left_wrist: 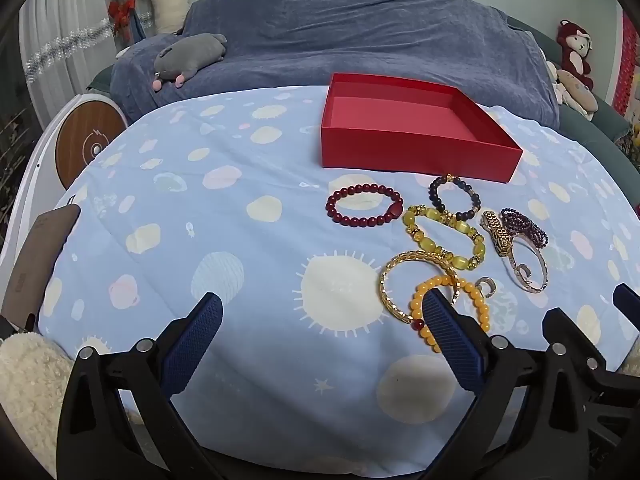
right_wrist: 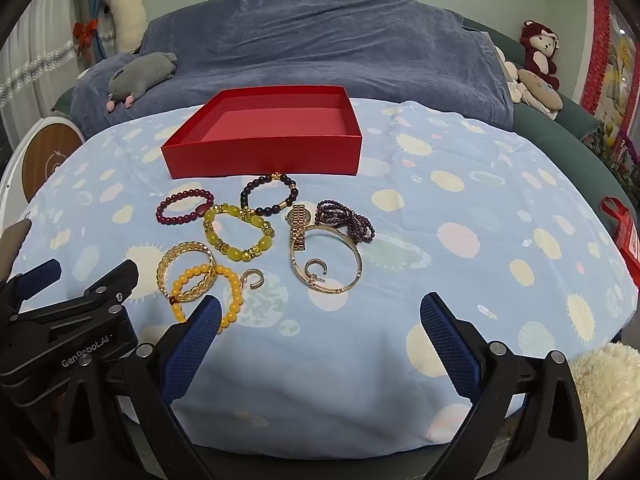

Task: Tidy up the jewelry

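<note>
An empty red box [left_wrist: 416, 156] [right_wrist: 264, 156] stands on the blue patterned cloth. In front of it lie several bracelets: dark red beads [left_wrist: 362, 205] [right_wrist: 184, 206], black beads [left_wrist: 454, 197] [right_wrist: 269, 195], yellow-green beads [left_wrist: 444, 236] [right_wrist: 238, 232], a gold bangle [left_wrist: 416, 284] [right_wrist: 186, 276], orange beads [left_wrist: 448, 312] [right_wrist: 206, 298], purple beads [left_wrist: 524, 226] [right_wrist: 346, 220], a gold watch [left_wrist: 500, 236] [right_wrist: 298, 226] and a thin bangle [right_wrist: 326, 260]. My left gripper [left_wrist: 324, 312] is open, its right finger over the orange beads. My right gripper [right_wrist: 320, 316] is open and empty, near the table's front.
A sofa under a blue-grey cover [left_wrist: 360, 32] stands behind the table, with a grey plush toy [left_wrist: 188, 58] on it. A red monkey plush [right_wrist: 538, 52] sits at the right. A round white device [left_wrist: 84, 144] stands at the left.
</note>
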The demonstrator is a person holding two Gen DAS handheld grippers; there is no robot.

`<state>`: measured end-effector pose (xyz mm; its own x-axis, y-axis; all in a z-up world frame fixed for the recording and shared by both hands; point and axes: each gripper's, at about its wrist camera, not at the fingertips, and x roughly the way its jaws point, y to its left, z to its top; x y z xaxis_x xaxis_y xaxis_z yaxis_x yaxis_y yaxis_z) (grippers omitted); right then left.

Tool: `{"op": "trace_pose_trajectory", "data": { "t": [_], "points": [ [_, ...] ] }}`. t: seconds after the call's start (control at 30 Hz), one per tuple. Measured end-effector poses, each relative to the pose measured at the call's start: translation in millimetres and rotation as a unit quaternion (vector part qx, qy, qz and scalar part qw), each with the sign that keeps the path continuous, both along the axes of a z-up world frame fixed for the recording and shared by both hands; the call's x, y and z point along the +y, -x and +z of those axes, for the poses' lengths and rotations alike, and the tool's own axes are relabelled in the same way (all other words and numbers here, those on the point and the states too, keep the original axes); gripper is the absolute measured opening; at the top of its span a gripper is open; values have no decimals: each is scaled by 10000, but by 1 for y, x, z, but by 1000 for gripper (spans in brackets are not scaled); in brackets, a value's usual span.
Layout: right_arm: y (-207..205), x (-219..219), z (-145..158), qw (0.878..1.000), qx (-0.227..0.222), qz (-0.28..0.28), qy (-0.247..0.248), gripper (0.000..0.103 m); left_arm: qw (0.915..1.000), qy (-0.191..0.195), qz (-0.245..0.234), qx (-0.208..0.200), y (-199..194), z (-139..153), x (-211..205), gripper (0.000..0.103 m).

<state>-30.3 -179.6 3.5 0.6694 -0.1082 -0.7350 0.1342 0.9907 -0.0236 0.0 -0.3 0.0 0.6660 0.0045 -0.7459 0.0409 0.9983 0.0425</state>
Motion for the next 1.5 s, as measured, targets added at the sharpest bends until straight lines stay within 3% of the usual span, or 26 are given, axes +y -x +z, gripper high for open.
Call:
{"op": "trace_pose_trajectory", "data": {
  "t": [0.33, 0.6, 1.5],
  "points": [
    [1, 0, 2, 10000, -41, -8, -24, 96, 9998, 148, 2, -117, 2, 1, 0, 95],
    [1, -2, 2, 10000, -48, -20, -28, 96, 9999, -41, -50, -93, 2, -1, -5, 96],
    [1, 1, 2, 10000, -81, -42, 8, 96, 9999, 1, -91, -67, 1, -1, -3, 96]
  ]
}}
